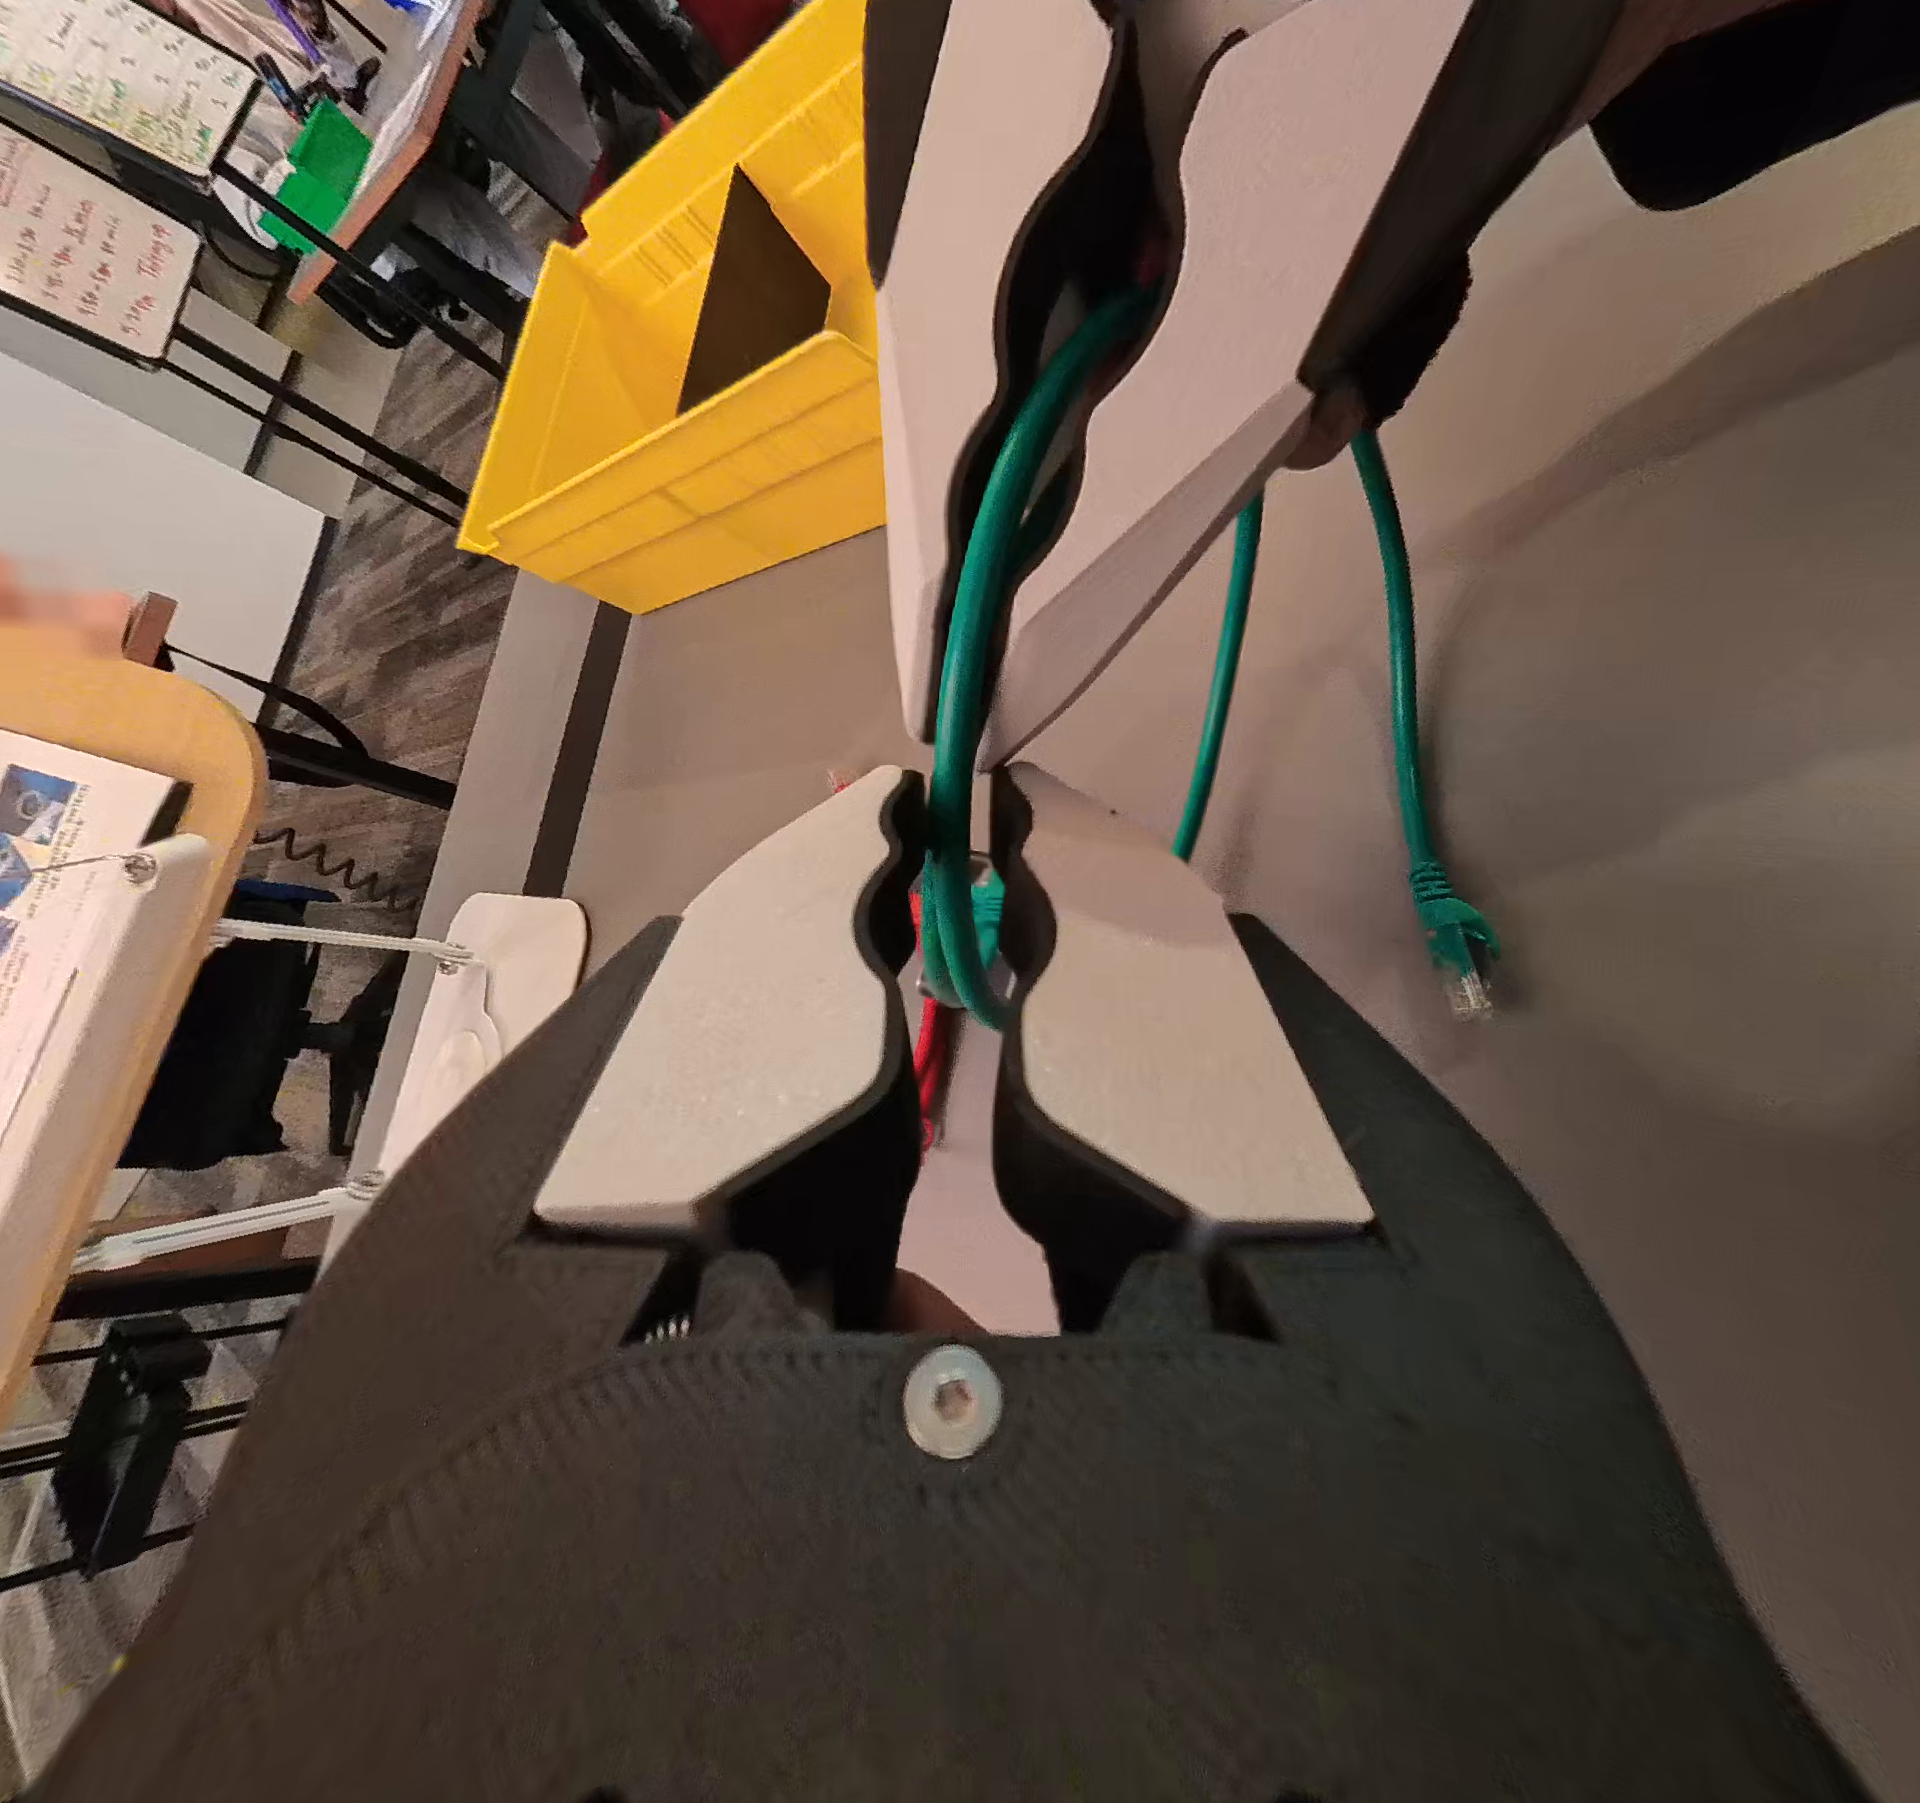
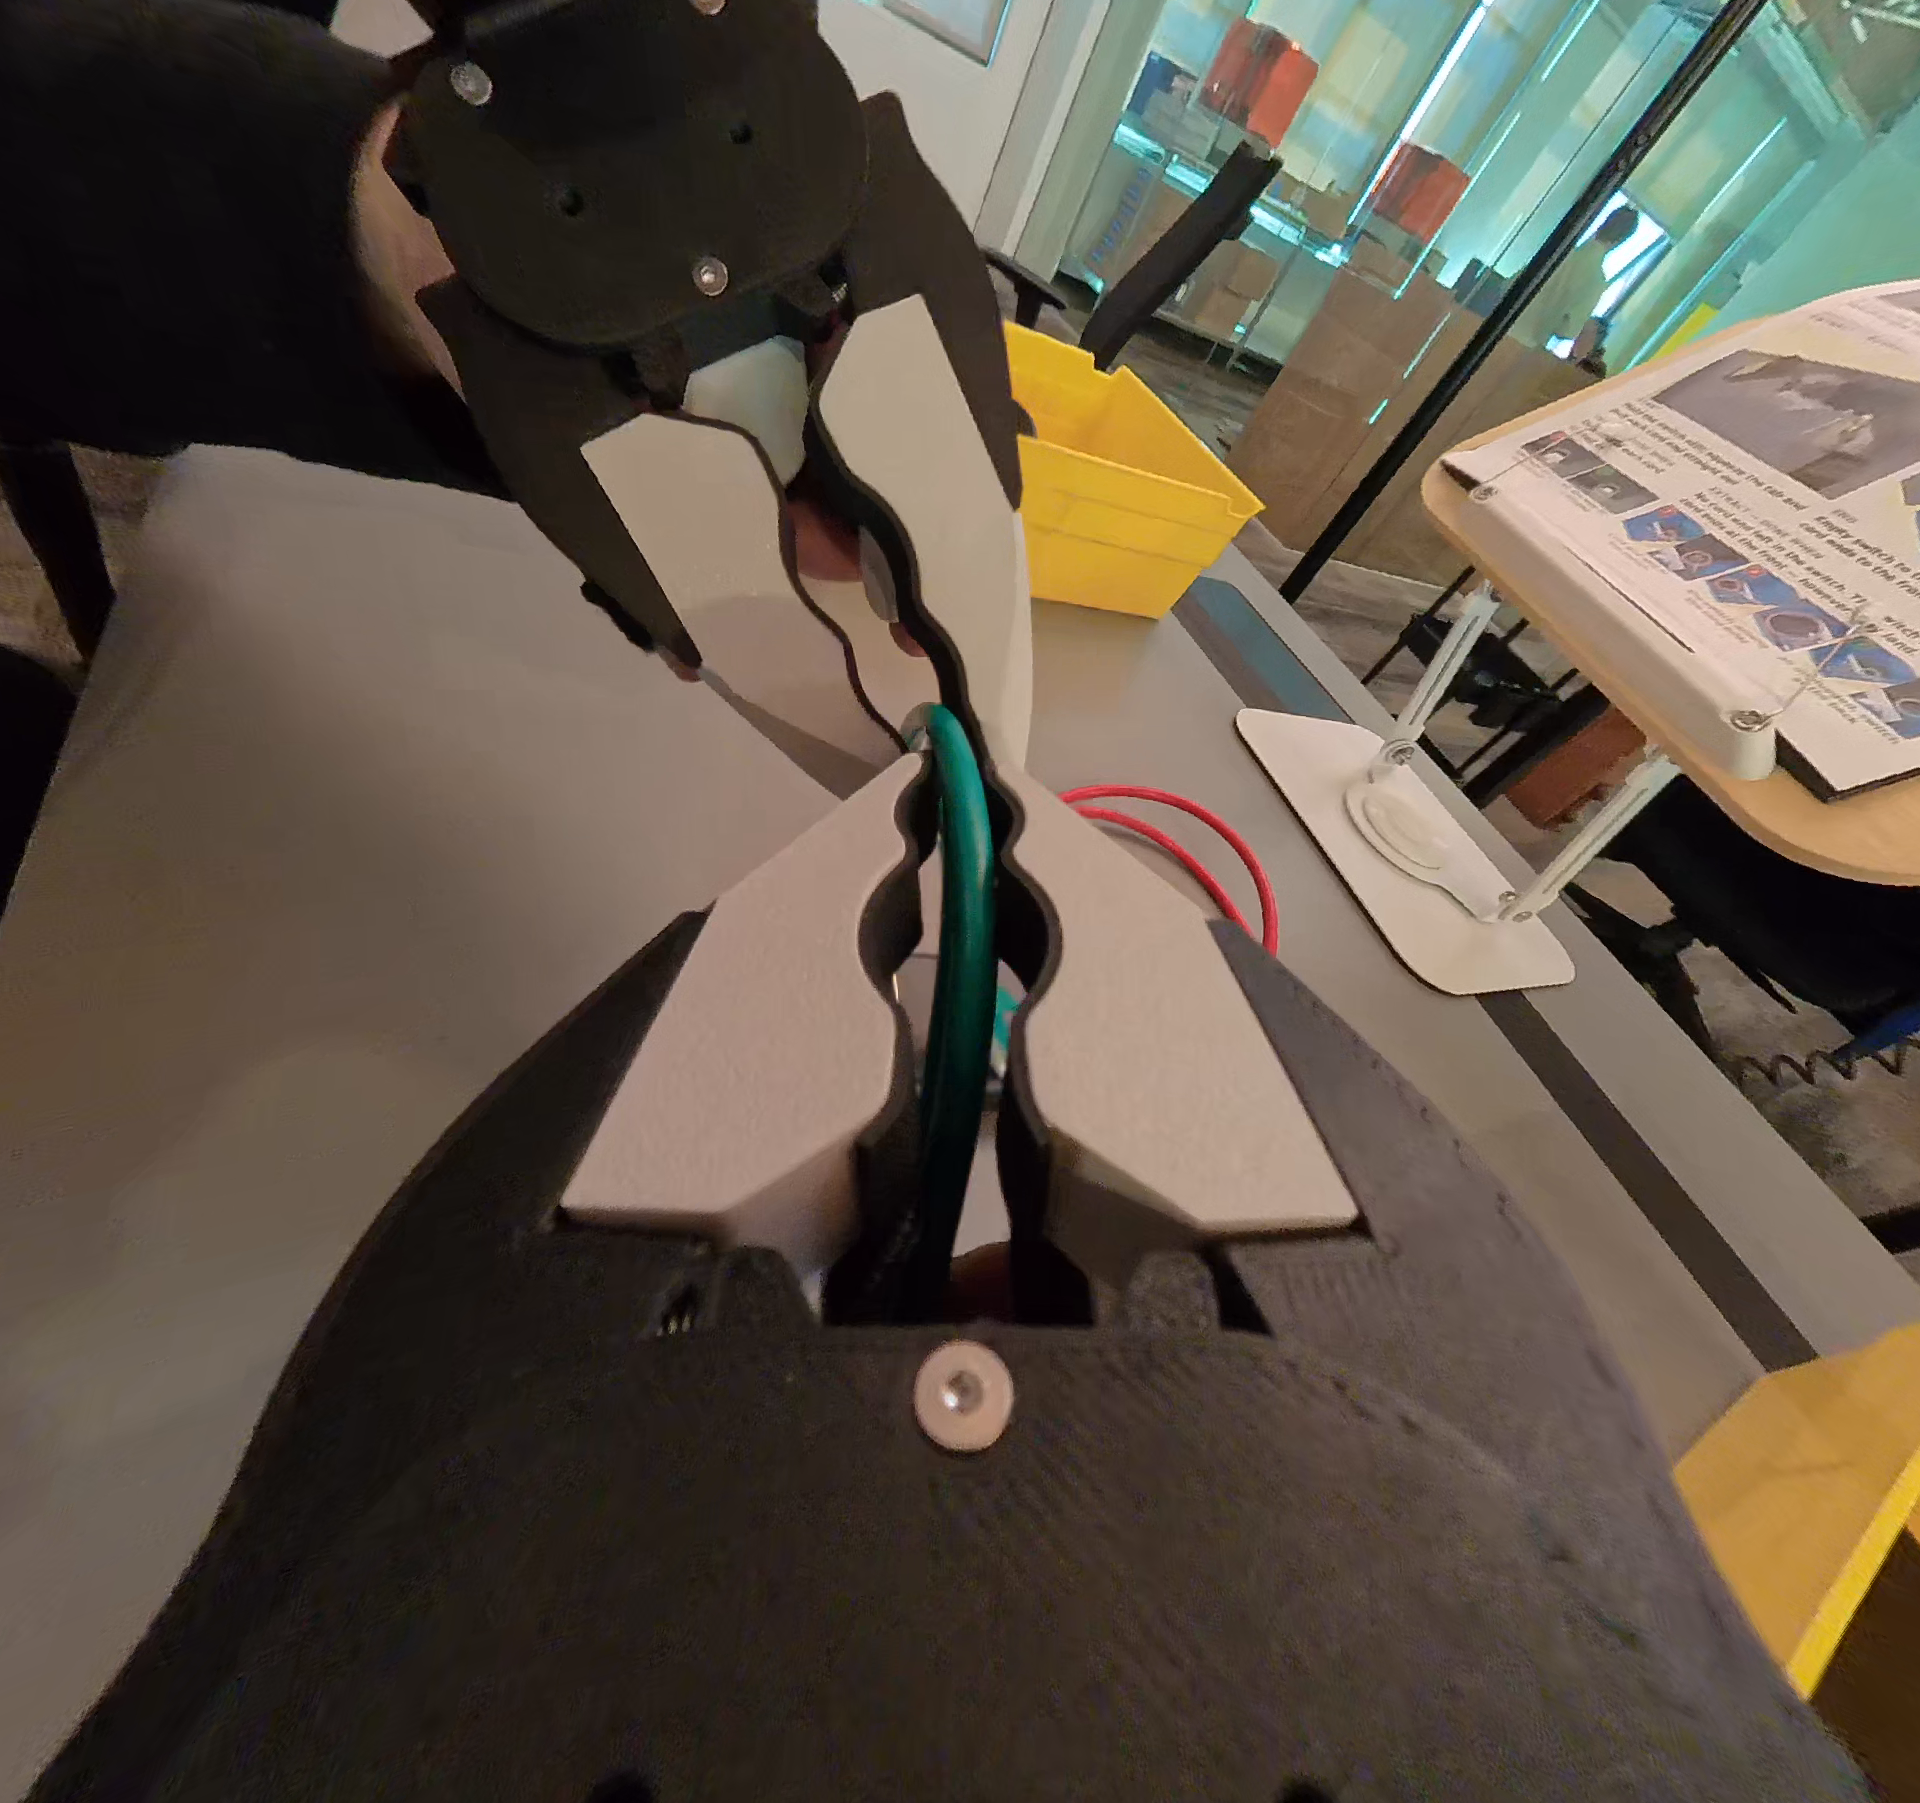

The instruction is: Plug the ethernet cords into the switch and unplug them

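A green ethernet cord (image 1: 966, 610) runs between both grippers above the grey table (image 1: 1662, 922). My left gripper (image 1: 958, 787) is shut on a loop of it. My right gripper (image 1: 961, 740) comes in from above, tip to tip with the left, with the cord passing between its fingers. One free end hangs to the right and ends in a clear plug (image 1: 1460, 958). In the right wrist view my right gripper (image 2: 958, 782) is shut on the green cord (image 2: 961, 901), facing the left gripper (image 2: 940, 714). A red cord (image 2: 1195, 823) lies on the table behind. The switch is hidden.
A yellow bin (image 2: 1122, 506) stands at the table's far edge and also shows in the left wrist view (image 1: 665, 465). A white stand (image 2: 1403, 849) holding an instruction sheet is at the right. Another yellow bin (image 2: 1808, 1504) is near the lower right. A person's dark sleeve (image 2: 156, 247) is behind the left gripper. The tips of both grippers are at nearly the same place.
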### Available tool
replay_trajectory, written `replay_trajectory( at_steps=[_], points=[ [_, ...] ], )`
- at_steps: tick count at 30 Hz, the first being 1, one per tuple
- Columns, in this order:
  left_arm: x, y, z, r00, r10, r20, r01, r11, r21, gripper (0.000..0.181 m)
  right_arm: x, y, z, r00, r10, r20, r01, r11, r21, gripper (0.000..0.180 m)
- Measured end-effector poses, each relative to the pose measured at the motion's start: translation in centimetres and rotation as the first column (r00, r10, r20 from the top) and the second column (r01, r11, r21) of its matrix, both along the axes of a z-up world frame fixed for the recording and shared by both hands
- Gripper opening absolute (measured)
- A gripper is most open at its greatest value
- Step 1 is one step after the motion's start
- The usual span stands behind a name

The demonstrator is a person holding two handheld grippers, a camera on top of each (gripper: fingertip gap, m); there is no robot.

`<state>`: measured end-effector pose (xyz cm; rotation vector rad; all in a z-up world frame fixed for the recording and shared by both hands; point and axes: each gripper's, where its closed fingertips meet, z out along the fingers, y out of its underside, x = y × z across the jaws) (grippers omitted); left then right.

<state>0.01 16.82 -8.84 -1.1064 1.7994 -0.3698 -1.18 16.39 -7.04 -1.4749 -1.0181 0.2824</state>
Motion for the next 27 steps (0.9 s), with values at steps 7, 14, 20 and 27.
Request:
replay_trajectory(
  at_steps=[7, 14, 20, 27],
  points=[
    [-1.6, 1.6, 1.4, 0.999, 0.044, -0.011, -0.044, 0.999, -0.009, 0.007, 1.7, -0.2, 3.3, 0.975, 0.01, -0.223, -0.008, 1.0, 0.009, 0.019],
    [-3.2, 2.8, 2.6, 0.998, 0.055, 0.012, -0.054, 0.997, -0.058, 0.007, 5.7, 2.9, -1.9, 0.97, -0.214, -0.116, 0.188, 0.961, -0.202, 0.013],
    [-4.9, 4.8, 2.2, 0.992, 0.118, -0.033, -0.121, 0.985, -0.127, 0.007, 6.3, 3.3, -9.6, 0.96, -0.234, 0.155, 0.276, 0.886, -0.372, 0.02],
    [-6.9, 8.3, -0.2, 0.971, 0.233, -0.059, -0.237, 0.884, -0.402, 0.008, 6.7, 3.6, -14.1, 0.931, -0.231, 0.284, 0.336, 0.849, -0.408, 0.02]
  ],
)
